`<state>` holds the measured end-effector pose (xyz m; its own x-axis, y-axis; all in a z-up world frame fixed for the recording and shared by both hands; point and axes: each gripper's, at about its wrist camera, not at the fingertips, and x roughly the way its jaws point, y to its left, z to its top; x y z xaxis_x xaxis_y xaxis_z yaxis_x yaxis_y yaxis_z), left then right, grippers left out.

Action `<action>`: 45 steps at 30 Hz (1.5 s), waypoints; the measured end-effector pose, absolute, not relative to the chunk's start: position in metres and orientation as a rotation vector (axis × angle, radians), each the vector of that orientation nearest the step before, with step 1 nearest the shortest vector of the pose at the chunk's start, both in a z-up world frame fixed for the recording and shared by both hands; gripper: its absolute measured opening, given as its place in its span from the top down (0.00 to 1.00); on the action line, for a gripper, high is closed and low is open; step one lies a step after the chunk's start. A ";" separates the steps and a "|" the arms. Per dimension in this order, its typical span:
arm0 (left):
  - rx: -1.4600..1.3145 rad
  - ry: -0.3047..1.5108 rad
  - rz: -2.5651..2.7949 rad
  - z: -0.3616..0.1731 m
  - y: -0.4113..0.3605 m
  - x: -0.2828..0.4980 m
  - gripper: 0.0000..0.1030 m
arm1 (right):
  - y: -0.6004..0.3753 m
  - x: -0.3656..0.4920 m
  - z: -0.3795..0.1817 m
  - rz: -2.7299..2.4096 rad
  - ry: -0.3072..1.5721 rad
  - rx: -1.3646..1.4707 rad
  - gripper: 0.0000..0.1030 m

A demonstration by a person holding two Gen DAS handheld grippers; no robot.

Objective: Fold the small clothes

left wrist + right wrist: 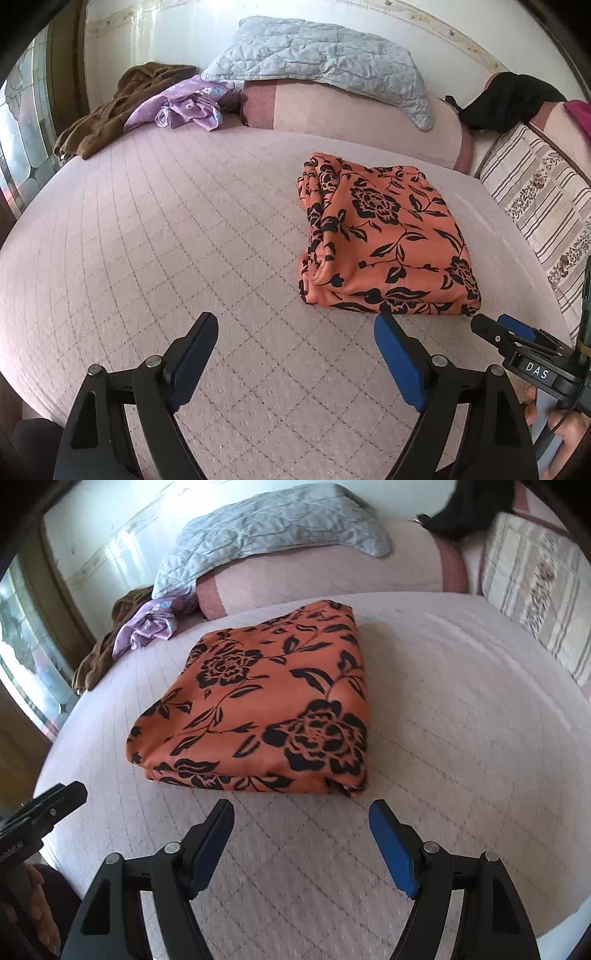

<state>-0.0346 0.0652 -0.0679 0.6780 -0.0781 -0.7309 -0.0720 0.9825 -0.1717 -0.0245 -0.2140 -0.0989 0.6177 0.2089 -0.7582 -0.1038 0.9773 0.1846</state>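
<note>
An orange garment with black flowers [388, 240] lies folded into a thick rectangle on the pink quilted bed [166, 240]. It also shows in the right wrist view [266, 705], straight ahead. My left gripper [295, 325] is open and empty, above the bed to the left of the garment's near edge. My right gripper [301, 812] is open and empty, just short of the garment's near edge. The right gripper's tip also shows in the left wrist view [495, 328], beside the garment's near right corner.
A brown garment [110, 110] and a purple flowered one [184, 103] lie bunched at the far left of the bed. A grey quilted cover [314, 59] drapes over a pink bolster [351, 118]. A striped pillow [535, 206] and a black cloth [506, 99] are at the right.
</note>
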 end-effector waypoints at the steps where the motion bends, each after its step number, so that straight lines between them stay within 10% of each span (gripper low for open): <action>1: -0.188 0.819 -0.004 -0.066 0.064 -0.035 0.16 | -0.215 -0.026 -0.098 0.178 0.884 0.134 0.24; 45: -0.216 0.848 0.011 -0.077 0.081 -0.023 0.16 | -0.191 0.093 -0.081 0.278 0.899 0.231 0.17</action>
<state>-0.0225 0.0809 -0.0771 0.6628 -0.0764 -0.7448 -0.0957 0.9780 -0.1855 0.0934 -0.1906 -0.0811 0.5909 0.3320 -0.7352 -0.1404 0.9398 0.3116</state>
